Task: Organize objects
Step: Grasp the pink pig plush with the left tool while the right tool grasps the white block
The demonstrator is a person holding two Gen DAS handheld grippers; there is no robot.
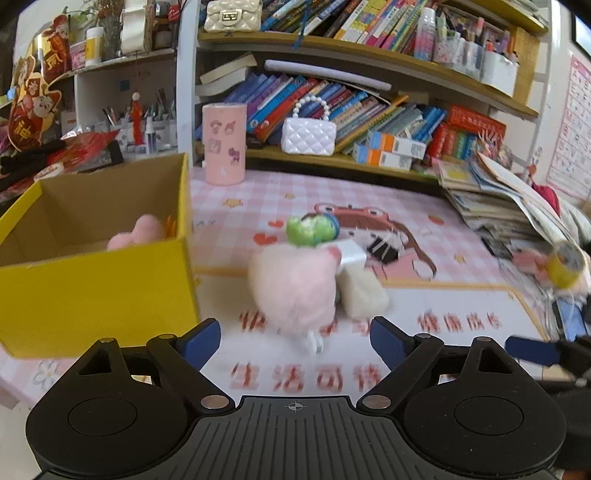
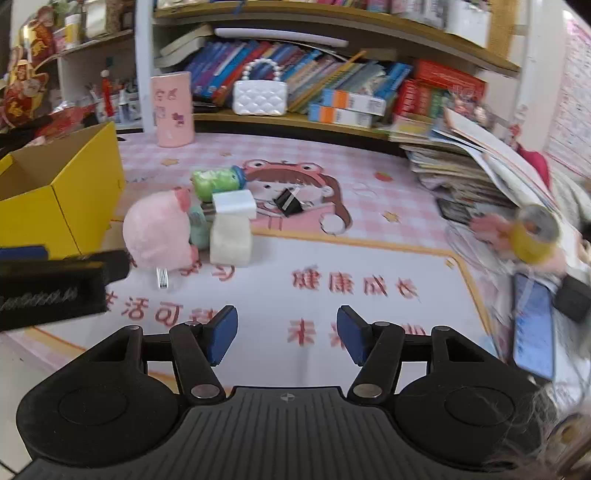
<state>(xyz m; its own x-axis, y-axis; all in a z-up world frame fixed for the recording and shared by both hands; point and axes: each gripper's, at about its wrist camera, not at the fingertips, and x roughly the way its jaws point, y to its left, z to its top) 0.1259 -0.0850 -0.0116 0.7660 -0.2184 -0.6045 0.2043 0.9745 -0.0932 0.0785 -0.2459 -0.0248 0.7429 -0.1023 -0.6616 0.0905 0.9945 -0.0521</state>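
With your left tongs [image 1: 295, 338] and right tongs [image 2: 286, 334] both apart and empty, the pink plush toy [image 1: 291, 288] lay just beside the yellow box [image 1: 96, 288], so you needed to straddle its body squarely before squeezing.

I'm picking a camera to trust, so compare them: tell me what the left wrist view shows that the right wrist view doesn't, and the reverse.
Only the left wrist view looks inside the yellow box, where a pink soft thing already lies, and shows the cream quilted purse on the top shelf.

Only the right wrist view clearly shows the blue tablet at the mat's right edge.

Both show the pink plush toy, green toy, white charger, black binder clip, pink cylinder and white pearl-handled purse. Each gripper is open and empty: left gripper, right gripper.
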